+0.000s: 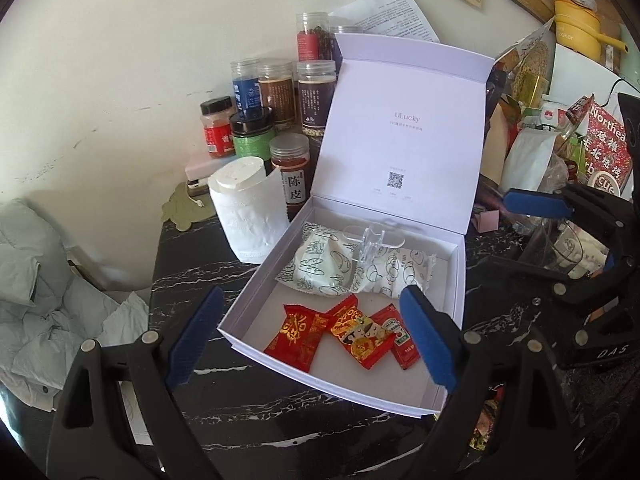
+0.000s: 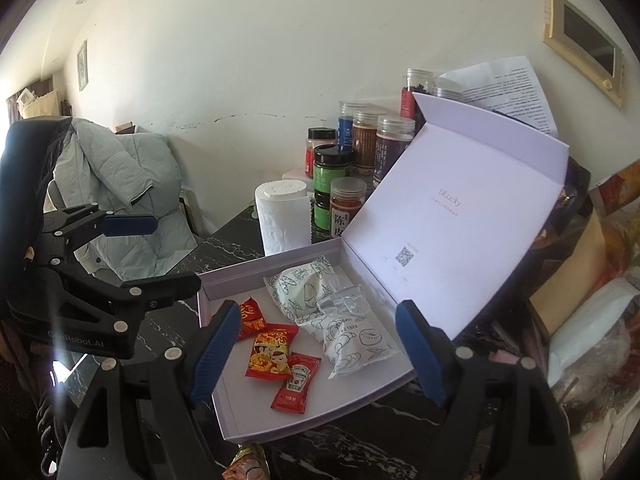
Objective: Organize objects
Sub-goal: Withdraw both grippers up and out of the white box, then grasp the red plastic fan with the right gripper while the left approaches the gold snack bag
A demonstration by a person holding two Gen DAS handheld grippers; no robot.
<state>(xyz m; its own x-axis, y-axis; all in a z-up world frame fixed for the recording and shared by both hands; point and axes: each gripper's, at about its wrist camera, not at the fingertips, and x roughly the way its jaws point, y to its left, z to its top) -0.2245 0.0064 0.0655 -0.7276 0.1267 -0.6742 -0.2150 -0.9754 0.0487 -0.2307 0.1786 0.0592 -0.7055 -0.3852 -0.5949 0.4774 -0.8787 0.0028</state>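
Observation:
An open white box (image 1: 256,280) (image 2: 224,280) with its lid (image 1: 404,136) (image 2: 460,208) upright sits on the black marble table. Inside lie two white snack packets (image 1: 320,264) (image 2: 304,292), a clear plastic clip (image 1: 370,244) (image 2: 344,300), two red candy packets (image 1: 298,336) (image 2: 272,352) and a ketchup sachet (image 1: 400,336) (image 2: 294,384). My left gripper (image 1: 312,336) is open and empty above the box's near edge. My right gripper (image 2: 316,352) is open and empty above the box. Each gripper shows in the other's view (image 1: 552,216) (image 2: 120,236).
Spice jars (image 1: 276,96) (image 2: 360,140) and a toilet paper roll (image 1: 248,208) (image 2: 282,216) stand behind the box to the left. Cluttered bags and packages (image 1: 560,140) (image 2: 592,280) crowd the right. A grey jacket (image 1: 48,280) (image 2: 120,184) lies on a chair at left.

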